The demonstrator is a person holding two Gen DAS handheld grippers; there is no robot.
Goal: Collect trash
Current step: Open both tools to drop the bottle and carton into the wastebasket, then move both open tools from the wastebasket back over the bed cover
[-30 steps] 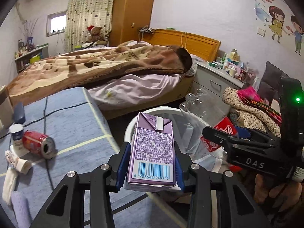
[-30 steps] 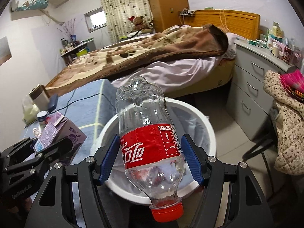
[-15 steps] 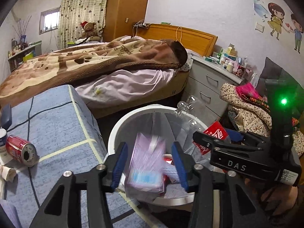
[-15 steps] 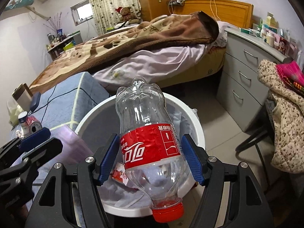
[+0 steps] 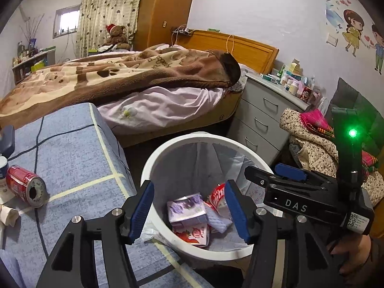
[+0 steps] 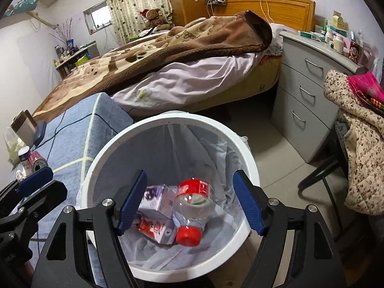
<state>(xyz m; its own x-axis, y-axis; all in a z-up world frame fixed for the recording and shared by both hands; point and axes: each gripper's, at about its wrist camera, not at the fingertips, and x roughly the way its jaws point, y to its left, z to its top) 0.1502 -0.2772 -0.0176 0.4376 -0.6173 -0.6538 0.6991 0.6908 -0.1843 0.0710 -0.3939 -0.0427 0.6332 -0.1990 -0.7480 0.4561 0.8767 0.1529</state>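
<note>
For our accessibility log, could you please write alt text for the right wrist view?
The open right gripper hovers over a white round trash bin holding a clear plastic cola bottle and a purple drink carton; a brown-blanketed bed lies behind.

A bed (image 5: 144, 84) with a brown blanket (image 5: 115, 72) lies at twelve o'clock; grey drawers (image 5: 264, 117) stand at two.

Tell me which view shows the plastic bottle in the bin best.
The right wrist view: the plastic bottle lies whole in the bin, red cap toward the camera, beside the purple carton. The left wrist view shows only part of its red label, behind the carton.
</note>
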